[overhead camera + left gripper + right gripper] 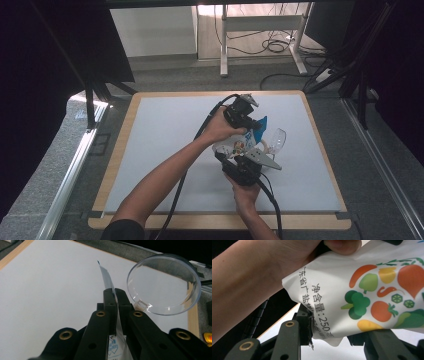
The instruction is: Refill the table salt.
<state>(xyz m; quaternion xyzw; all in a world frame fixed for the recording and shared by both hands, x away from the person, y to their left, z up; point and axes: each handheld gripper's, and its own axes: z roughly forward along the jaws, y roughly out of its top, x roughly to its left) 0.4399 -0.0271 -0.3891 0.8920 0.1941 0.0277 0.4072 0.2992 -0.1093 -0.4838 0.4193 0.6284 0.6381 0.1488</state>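
Observation:
A white pouch (239, 145) with a blue top and printed vegetables (372, 297) is held up over the middle of the table between both grippers. My left gripper (254, 122) is shut on the pouch's thin blue top edge (106, 277); its jaws meet on the film in the left gripper view. My right gripper (241, 154) comes from below, and the pouch's bottom corner sits pinched between its jaws (332, 333). A clear plastic cup (277, 139) stands just right of the pouch, its round rim (163, 285) beside the left gripper's jaws.
The white mat (165, 150) has a wooden border (120, 145). Both cables trail back toward the front edge. Desk legs and floor cables (270, 45) lie beyond the far edge. A small yellow object (208, 337) shows off the table's right side.

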